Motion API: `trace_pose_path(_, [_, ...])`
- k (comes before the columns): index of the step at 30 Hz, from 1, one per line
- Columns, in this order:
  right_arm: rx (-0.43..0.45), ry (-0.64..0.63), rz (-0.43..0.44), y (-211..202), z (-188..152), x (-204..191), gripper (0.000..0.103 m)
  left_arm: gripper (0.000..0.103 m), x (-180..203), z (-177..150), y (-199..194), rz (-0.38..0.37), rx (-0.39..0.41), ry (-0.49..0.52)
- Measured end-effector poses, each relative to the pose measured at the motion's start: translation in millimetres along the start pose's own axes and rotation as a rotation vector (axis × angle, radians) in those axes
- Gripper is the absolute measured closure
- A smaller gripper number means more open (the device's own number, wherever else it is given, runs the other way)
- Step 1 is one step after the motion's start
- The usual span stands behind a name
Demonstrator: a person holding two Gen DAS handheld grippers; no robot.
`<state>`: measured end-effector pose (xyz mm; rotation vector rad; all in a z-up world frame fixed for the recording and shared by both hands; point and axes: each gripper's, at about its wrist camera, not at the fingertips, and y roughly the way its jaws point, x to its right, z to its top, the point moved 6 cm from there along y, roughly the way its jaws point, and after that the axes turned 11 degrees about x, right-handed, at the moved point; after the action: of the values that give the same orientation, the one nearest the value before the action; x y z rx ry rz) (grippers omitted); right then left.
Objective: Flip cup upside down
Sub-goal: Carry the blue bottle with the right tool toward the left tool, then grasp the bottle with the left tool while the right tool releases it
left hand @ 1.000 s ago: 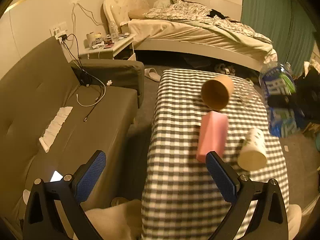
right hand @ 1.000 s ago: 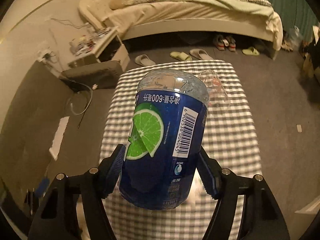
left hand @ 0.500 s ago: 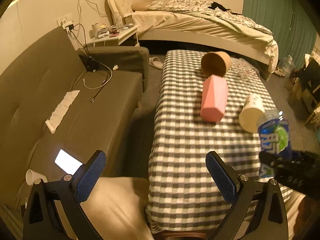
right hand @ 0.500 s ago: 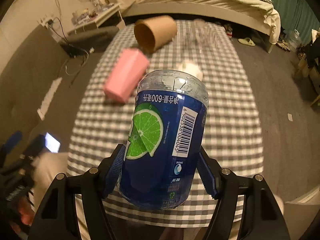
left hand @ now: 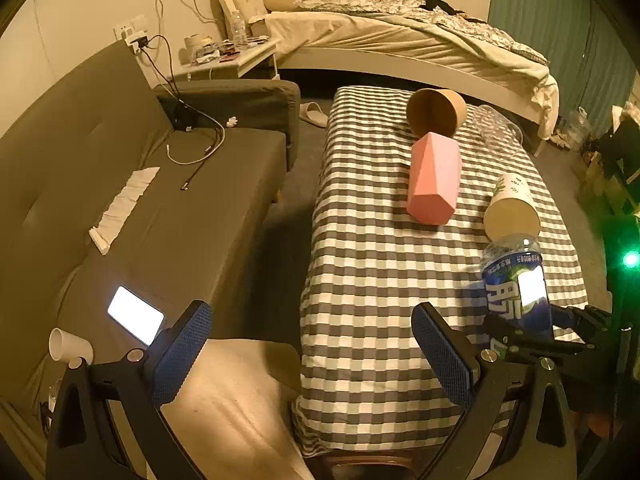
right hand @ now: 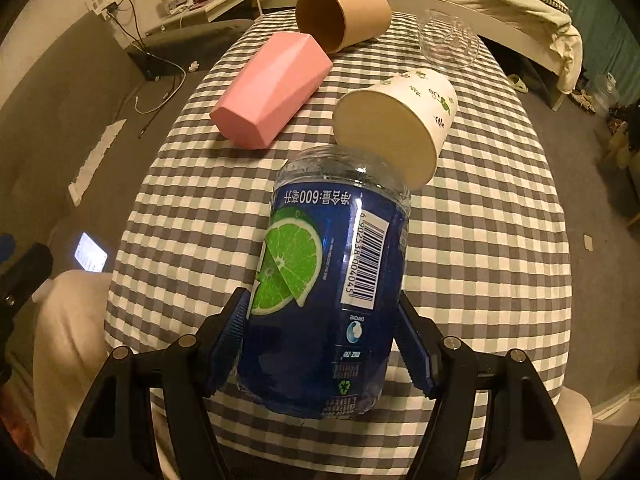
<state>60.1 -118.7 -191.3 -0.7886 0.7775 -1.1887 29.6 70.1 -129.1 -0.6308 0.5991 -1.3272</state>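
Near the desk's (right hand: 500,240) front edge, my right gripper (right hand: 320,344) clamps the blue bottle-cup (right hand: 324,292) upside down, label inverted, probably ready to set down. My left gripper (left hand: 312,352) hangs wide open, empty, off the desk's left side. Pink cup (right hand: 272,92), brown cup (right hand: 340,16), white paper cup (right hand: 396,128) and clear glass (right hand: 448,38) lie tipped on the checkered cloth; dim bedroom, sofa (left hand: 120,200) left, bed (left hand: 400,40) behind.

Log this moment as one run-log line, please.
right gripper: shut on blue bottle cup, held inverted above checked table | left gripper: open, holding nothing | pink cup, brown cup, white paper cup: lying on sides
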Motion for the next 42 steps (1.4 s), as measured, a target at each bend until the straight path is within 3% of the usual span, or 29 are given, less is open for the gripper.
trace_pose_path(1, [-0.010,0.003,0.014,-0.3,-0.6,0.4,0.031,0.000,1.6,0.4,0.2,-0.004,-0.001,0.001])
trace_pose_path(3, [-0.013,0.013,0.038,-3.7,0.3,-0.4,0.014,0.000,6.5,3.3,0.6,-0.017,-0.007,0.006])
trace_pose_path(5, [0.026,0.022,0.020,-18.9,3.4,7.1,0.009,0.000,12.6,7.0,1.2,-0.023,-0.009,0.012])
trace_pose_path(10, [0.091,0.047,-0.049,-60.9,14.2,43.1,0.009,0.000,40.6,20.9,7.2,-0.061,-0.025,0.032])
trace_pose_path(17, [0.120,0.045,-0.183,-92.9,19.9,102.6,0.009,0.000,113.8,41.7,25.4,-0.150,-0.085,0.120])
trace_pose_path(23, [0.111,0.095,-0.181,-91.8,12.1,131.8,0.009,0.000,166.0,33.1,55.2,-0.210,-0.201,0.179])
trace_pose_path(28, [0.087,0.099,-0.179,-77.7,10.7,139.4,0.009,0.000,179.9,23.4,74.3,-0.215,-0.256,0.191])
trace_pose_path(33, [0.065,0.106,-0.166,-64.7,8.9,140.1,0.009,0.002,185.7,19.3,85.7,-0.288,-0.288,0.148])
trace_pose_path(36, [0.054,0.100,-0.159,-58.9,8.0,138.3,0.009,0.002,190.8,17.9,93.6,-0.288,-0.296,0.178])
trace_pose_path(38, [0.054,0.099,-0.156,-57.2,8.6,136.5,0.009,0.009,195.0,15.0,95.8,-0.288,-0.304,0.212])
trace_pose_path(40, [0.056,0.100,-0.155,-57.0,10.0,135.6,0.009,0.025,197.0,11.0,97.2,-0.294,-0.322,0.233])
trace_pose_path(42, [0.058,0.101,-0.157,-57.6,10.7,135.8,0.009,0.026,197.0,10.0,97.2,-0.298,-0.331,0.230])
